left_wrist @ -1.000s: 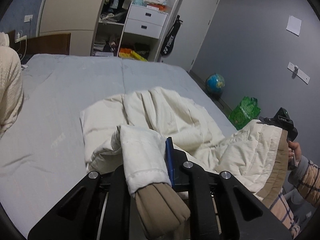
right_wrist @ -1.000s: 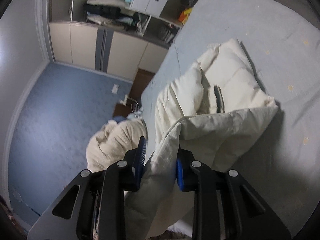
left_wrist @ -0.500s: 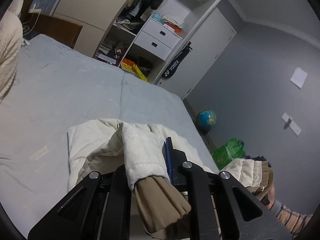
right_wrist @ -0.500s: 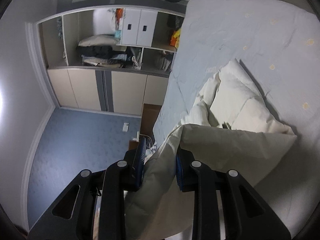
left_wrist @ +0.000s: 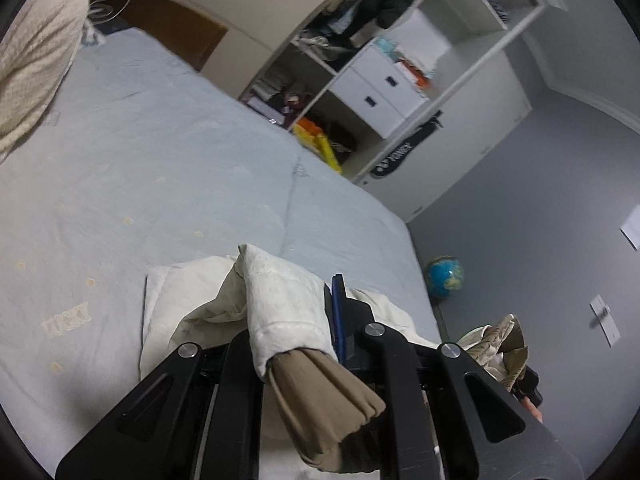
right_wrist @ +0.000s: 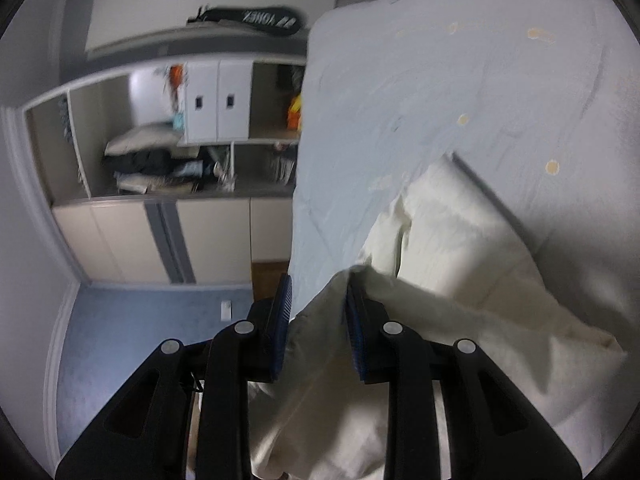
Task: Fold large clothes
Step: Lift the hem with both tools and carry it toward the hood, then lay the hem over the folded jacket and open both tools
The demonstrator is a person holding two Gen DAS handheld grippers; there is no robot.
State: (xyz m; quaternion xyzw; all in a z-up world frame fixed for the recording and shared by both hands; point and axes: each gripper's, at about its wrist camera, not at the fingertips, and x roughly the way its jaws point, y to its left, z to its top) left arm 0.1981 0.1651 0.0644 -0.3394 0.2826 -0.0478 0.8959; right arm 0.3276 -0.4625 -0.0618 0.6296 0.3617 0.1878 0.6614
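Observation:
A cream quilted jacket (left_wrist: 188, 312) with a tan lining lies partly on the pale blue bed (left_wrist: 140, 168). My left gripper (left_wrist: 292, 312) is shut on a cream sleeve end with its tan cuff (left_wrist: 324, 396) and holds it raised. My right gripper (right_wrist: 318, 320) is shut on the jacket's hem (right_wrist: 320, 332); the rest of the jacket (right_wrist: 448, 248) hangs from it down onto the bed (right_wrist: 440, 80). The right gripper with bunched tan fabric also shows in the left wrist view (left_wrist: 508, 356).
An open wardrobe with white drawers (left_wrist: 380, 88) and a black racket bag (left_wrist: 404, 152) stand beyond the bed. A globe (left_wrist: 445, 276) sits on the floor. A cream knitted bundle (left_wrist: 36, 52) lies at the bed's left end.
Both grippers have lifted and tilted upward with the jacket. Less of the jacket lies spread on the bed, and the right-hand hem has risen and bunched.

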